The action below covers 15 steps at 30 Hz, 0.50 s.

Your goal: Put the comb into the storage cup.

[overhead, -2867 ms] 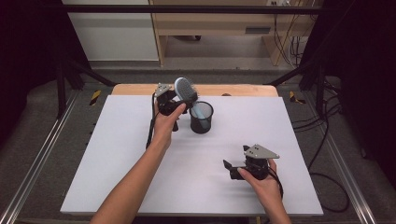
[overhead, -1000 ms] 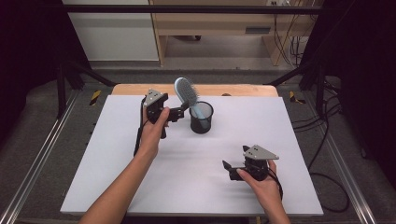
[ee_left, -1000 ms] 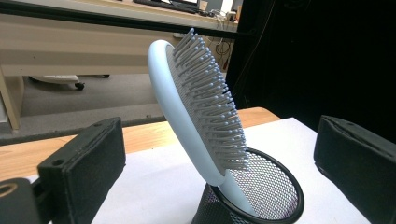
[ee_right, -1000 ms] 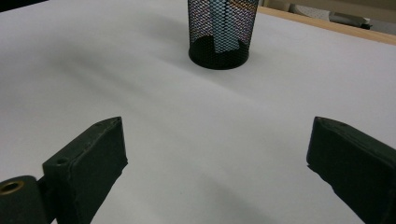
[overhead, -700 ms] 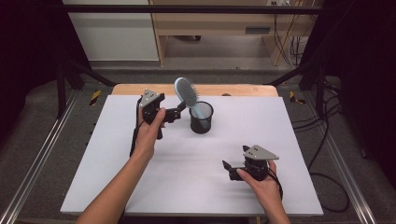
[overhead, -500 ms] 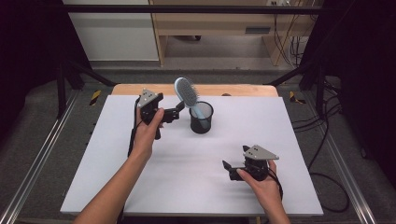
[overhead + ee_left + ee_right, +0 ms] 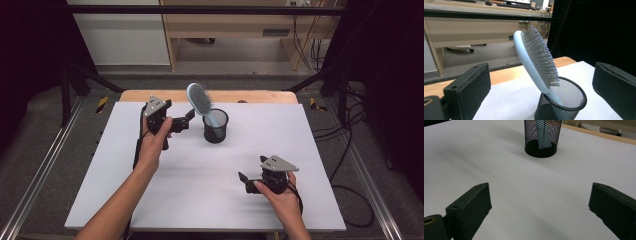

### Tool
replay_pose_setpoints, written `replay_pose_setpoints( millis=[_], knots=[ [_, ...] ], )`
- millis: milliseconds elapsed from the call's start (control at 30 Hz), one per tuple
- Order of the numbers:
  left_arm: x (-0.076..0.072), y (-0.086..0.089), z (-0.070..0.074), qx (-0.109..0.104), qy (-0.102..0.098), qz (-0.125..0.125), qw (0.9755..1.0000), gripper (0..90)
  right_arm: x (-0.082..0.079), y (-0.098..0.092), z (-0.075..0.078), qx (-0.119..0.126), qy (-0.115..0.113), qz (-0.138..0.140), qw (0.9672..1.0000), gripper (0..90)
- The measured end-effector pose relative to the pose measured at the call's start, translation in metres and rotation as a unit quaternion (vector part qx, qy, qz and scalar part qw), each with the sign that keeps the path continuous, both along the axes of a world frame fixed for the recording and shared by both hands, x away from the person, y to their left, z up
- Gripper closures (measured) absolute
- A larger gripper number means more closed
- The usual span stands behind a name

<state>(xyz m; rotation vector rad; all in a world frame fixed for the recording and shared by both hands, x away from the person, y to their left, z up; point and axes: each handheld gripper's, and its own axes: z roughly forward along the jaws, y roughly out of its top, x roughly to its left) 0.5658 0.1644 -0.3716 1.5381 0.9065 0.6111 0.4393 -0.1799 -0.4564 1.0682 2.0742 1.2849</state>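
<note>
Now left hand-held gripper (image 7: 186, 121) wide open, empty, beside hairbrush (image 7: 200, 101)

Lab, black-curtained metal frame (image 7: 60, 90), cables (image 7: 345, 145), desk (image 7: 235, 30) behind

No readable text, label, brand, number or sign appears on anything here.

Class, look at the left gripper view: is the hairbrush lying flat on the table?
No, the hairbrush stands tilted in the mesh cup, its handle inside and its bristled head leaning out over the rim.
</note>
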Motion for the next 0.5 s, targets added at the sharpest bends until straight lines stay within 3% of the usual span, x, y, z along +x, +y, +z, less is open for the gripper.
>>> replay_pose_setpoints(
  millis=[500],
  knots=[
    [-0.008,0.018,0.011,0.001,-0.012,0.008,0.9999,1.5,0.001,0.0,-0.001,-0.004,0.006,-0.003,1.0,4.0]
  ],
)
